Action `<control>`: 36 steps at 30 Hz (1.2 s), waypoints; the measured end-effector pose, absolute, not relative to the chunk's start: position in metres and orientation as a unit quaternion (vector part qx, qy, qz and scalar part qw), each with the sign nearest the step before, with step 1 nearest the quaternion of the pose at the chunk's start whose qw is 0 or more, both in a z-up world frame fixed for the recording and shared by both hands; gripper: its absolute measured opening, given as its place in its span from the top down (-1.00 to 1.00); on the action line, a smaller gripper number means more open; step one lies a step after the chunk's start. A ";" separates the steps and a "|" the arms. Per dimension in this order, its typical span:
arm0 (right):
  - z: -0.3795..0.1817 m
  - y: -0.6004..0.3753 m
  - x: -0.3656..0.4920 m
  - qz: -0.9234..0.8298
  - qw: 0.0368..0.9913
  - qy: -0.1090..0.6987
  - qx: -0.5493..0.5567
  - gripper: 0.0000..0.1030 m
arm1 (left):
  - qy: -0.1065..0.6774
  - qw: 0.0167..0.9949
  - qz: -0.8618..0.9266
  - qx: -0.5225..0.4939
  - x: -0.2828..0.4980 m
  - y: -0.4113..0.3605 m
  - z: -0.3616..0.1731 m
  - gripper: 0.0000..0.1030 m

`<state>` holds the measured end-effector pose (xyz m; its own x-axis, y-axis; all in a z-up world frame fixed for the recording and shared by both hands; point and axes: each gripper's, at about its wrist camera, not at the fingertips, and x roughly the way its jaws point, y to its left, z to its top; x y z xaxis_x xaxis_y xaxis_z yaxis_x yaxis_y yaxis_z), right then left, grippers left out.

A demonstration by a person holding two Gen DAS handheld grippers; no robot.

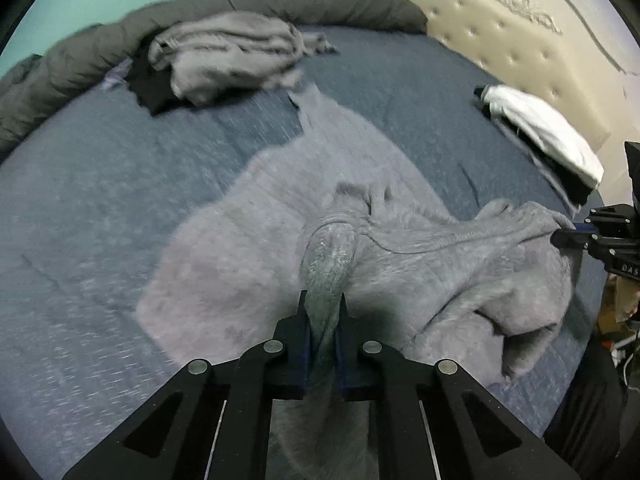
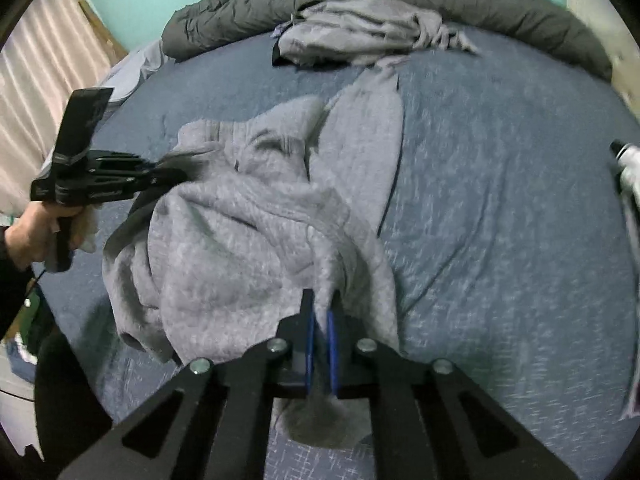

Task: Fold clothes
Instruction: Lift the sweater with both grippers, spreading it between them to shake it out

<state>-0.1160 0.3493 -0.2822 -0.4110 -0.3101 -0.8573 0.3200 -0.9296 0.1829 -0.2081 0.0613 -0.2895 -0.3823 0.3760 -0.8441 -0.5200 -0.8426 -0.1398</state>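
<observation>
A grey fleece garment point(image 1: 288, 240) lies rumpled on the blue bedspread point(image 1: 100, 200). My left gripper point(image 1: 323, 300) is shut on a ribbed edge of it, the cloth bunched between the blue pads. The right gripper point(image 1: 568, 238) shows at the right edge of that view, pinching another part of the garment. In the right wrist view my right gripper point(image 2: 321, 300) is shut on a fold of the grey garment point(image 2: 248, 232), cloth hanging below the pads. The left gripper point(image 2: 176, 172), held by a hand point(image 2: 32, 232), grips the garment's far left part.
A crumpled grey cloth pile point(image 1: 228, 60) over something black lies at the far side, against a rolled dark grey duvet point(image 1: 300, 0). A folded white-and-black stack point(image 1: 548, 132) sits by the tufted beige headboard point(image 1: 540, 40). Curtains point(image 2: 36, 92) hang at the left.
</observation>
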 end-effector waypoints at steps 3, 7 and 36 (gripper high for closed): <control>-0.261 0.353 -0.113 -0.857 0.171 0.014 0.485 0.92 | 0.070 0.263 0.841 -0.468 -0.197 0.052 -0.258 0.84; -0.224 0.351 -0.107 -0.879 0.162 0.027 0.448 0.92 | 0.086 0.250 0.862 -0.433 -0.176 0.044 -0.206 0.84; 0.209 0.282 -0.031 -0.973 0.149 0.126 0.124 0.93 | 0.119 0.144 0.970 -0.158 -0.042 -0.025 0.219 0.84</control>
<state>-0.0310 0.2817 0.2089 -0.9249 -0.2580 -0.2793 0.3208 -0.9239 -0.2087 -0.0419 -0.0246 0.2190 -0.9084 0.2416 -0.3413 -0.3169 -0.9302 0.1850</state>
